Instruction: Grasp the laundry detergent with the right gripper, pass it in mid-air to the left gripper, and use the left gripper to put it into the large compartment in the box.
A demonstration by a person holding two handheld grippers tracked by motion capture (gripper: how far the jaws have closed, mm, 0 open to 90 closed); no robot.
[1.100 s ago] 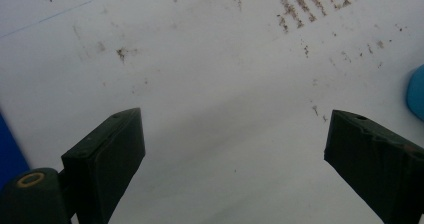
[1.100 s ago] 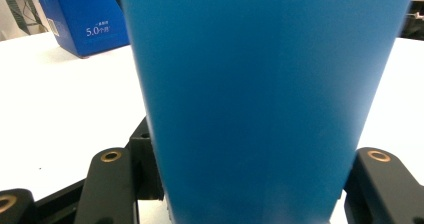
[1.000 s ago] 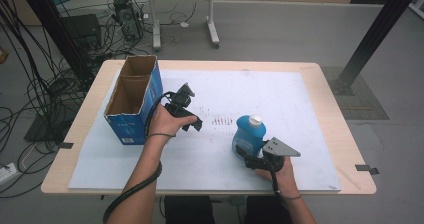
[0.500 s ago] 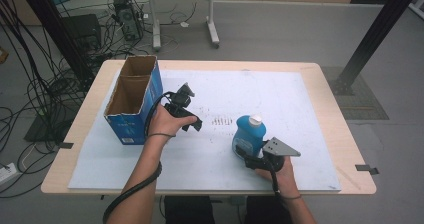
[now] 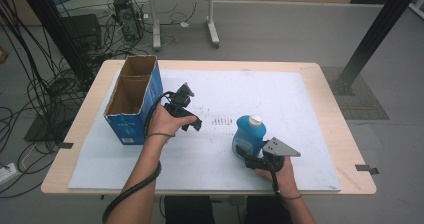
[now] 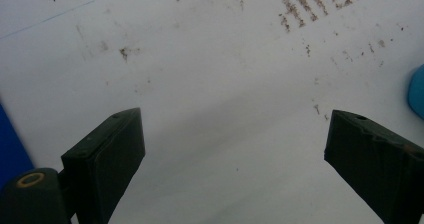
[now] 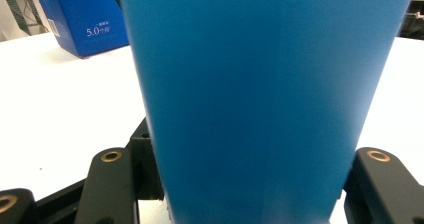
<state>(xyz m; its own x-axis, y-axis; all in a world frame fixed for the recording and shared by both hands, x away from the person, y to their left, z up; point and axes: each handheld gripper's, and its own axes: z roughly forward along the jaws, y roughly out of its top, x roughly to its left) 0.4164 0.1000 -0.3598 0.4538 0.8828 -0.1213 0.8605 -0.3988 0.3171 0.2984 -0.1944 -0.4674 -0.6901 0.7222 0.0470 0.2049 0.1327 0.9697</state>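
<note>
A blue bottle (image 5: 249, 133) with a white cap stands upright on the white sheet, right of the middle. My right gripper (image 5: 245, 154) is shut on its lower body; in the right gripper view the blue bottle (image 7: 260, 94) sits between both jaws. My left gripper (image 5: 192, 123) hovers over the sheet beside the box, jaws spread wide. In the left gripper view my left gripper (image 6: 235, 159) has only stained white sheet between its jaws.
An open blue cardboard box (image 5: 131, 100) stands at the left of the sheet, also seen as the blue cardboard box (image 7: 82, 19) in the right gripper view. The white sheet (image 5: 300, 114) covers most of the wooden table (image 5: 345, 149). Brown stains (image 5: 222, 120) mark the sheet's middle.
</note>
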